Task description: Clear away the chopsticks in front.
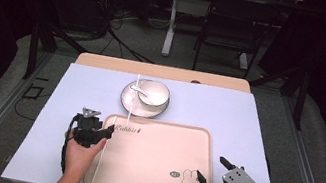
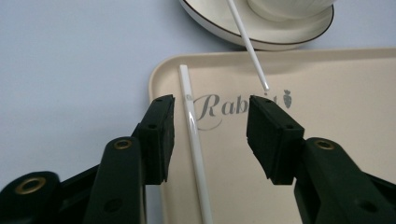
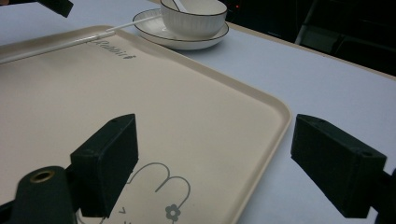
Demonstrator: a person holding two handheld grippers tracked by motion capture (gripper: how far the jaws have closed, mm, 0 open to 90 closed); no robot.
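The left gripper (image 2: 210,135), fingers parted, is letting go of a white chopstick (image 2: 194,140) lying along the tray's (image 1: 157,171) left edge. The right gripper (image 3: 229,172) is waiting wide and empty over the tray's near-right corner. Next, I'd judge, comes fetching the second chopstick (image 2: 247,44) leaning on the plate (image 2: 299,39).

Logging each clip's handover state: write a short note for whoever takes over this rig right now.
Left gripper: open, above the tray's left edge, nothing gripped; one white chopstick lies between its jaws on the tray.
Right gripper: open, empty, over the tray's near right corner by the rabbit print.
Second chopstick leans from the plate onto the tray's far edge. Bowl with spoon sits on the plate behind the tray.
Done: one chopstick on the tray.
Left, probably: the second chopstick, bowl, plate.
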